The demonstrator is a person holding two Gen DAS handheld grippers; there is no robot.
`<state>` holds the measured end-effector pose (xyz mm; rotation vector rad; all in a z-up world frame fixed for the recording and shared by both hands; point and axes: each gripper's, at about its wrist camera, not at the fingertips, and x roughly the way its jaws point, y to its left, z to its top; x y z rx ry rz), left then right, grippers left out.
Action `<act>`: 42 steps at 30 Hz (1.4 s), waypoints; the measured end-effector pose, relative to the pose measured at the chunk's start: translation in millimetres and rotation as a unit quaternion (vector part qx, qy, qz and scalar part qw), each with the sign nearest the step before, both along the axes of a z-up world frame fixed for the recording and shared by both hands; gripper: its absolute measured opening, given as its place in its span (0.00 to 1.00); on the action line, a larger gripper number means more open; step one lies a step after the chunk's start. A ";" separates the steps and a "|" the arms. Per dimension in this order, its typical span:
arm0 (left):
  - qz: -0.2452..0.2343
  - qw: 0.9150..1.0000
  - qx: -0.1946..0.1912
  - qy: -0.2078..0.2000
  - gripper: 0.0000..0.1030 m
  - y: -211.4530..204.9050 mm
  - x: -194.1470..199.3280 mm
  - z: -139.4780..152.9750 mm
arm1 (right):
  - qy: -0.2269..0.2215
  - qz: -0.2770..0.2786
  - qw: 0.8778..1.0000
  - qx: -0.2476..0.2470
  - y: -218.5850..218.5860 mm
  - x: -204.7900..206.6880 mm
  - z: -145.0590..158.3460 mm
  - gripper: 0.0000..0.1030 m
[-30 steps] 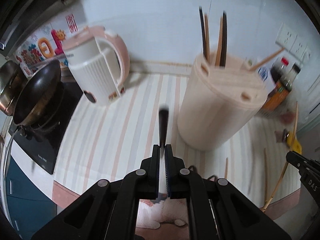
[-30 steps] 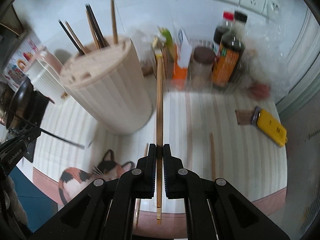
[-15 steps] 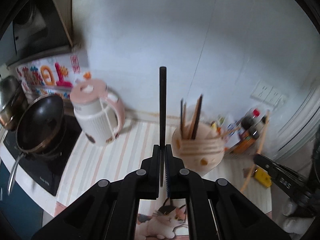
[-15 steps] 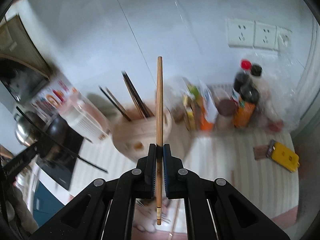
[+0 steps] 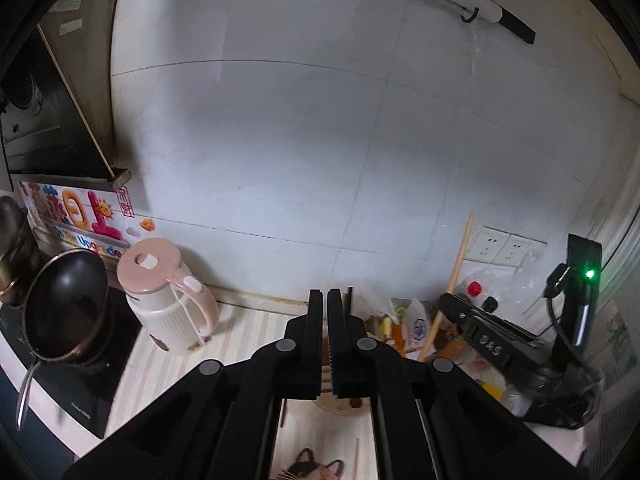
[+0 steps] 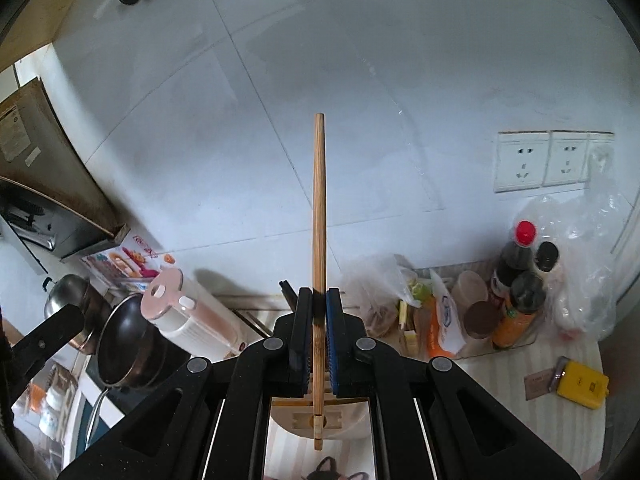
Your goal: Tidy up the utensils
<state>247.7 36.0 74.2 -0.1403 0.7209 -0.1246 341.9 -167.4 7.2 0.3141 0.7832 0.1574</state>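
My right gripper (image 6: 319, 300) is shut on a wooden chopstick (image 6: 319, 208) that stands upright; its lower end sits just over a slot in the lid of the beige utensil holder (image 6: 316, 424). My left gripper (image 5: 325, 300) has its jaws nearly together with nothing between them, right above the same holder (image 5: 340, 404). A dark chopstick tip (image 5: 349, 300) pokes up beside its right finger. The right gripper with its wooden chopstick (image 5: 456, 276) also shows in the left wrist view.
A pink and white kettle (image 5: 164, 300) stands left of the holder, with a black pan (image 5: 66, 304) on the stove beyond. Sauce bottles (image 6: 520, 292), bags and a yellow box (image 6: 582, 384) are on the right. Loose chopsticks (image 5: 356, 460) lie on the striped mat.
Both grippers rose and tilted upright over the holder. The black chopstick that my left gripper held is gone from its jaws. My right gripper still holds the wooden chopstick.
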 end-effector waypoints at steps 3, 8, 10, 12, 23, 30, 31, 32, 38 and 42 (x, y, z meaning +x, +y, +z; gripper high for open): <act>0.006 1.000 0.007 0.020 0.13 13.2 -1.3 -23.9 | 0.014 0.010 1.000 0.006 -3.0 -6.8 -10.0 0.07; 0.039 0.995 0.037 0.089 0.49 35.1 -2.3 -111.4 | 0.063 -0.016 0.998 0.019 -30.7 -43.7 -59.2 0.07; 0.041 0.989 0.039 0.134 0.49 39.6 3.3 -155.9 | 0.097 -0.030 0.995 0.018 -42.7 -53.6 -86.1 0.07; 0.040 0.985 0.035 0.167 0.49 41.9 8.7 -194.8 | 0.127 -0.045 0.991 0.013 -52.5 -59.3 -111.6 0.07; -0.041 0.965 0.055 0.255 0.46 15.8 29.4 -341.2 | 0.291 -0.107 0.950 -0.044 -74.3 -77.9 -263.0 0.07; -0.073 0.960 0.073 0.260 0.43 3.3 43.9 -368.0 | 0.334 -0.122 0.932 -0.074 -67.6 -86.6 -304.1 0.07; -0.073 0.960 0.073 0.262 0.42 3.3 45.5 -370.7 | 0.337 -0.123 0.931 -0.075 -67.2 -86.4 -305.2 0.07; -0.075 0.959 0.071 0.264 0.38 3.4 46.6 -372.7 | 0.339 -0.124 0.929 -0.078 -66.8 -85.8 -306.9 0.07; -0.076 0.957 0.059 0.272 0.01 9.4 48.2 -386.5 | 0.349 -0.133 0.923 -0.087 -65.4 -83.7 -314.7 0.07; -0.064 0.958 0.060 0.274 0.00 17.1 46.7 -389.9 | 0.351 -0.134 0.922 -0.090 -66.5 -85.2 -317.0 0.07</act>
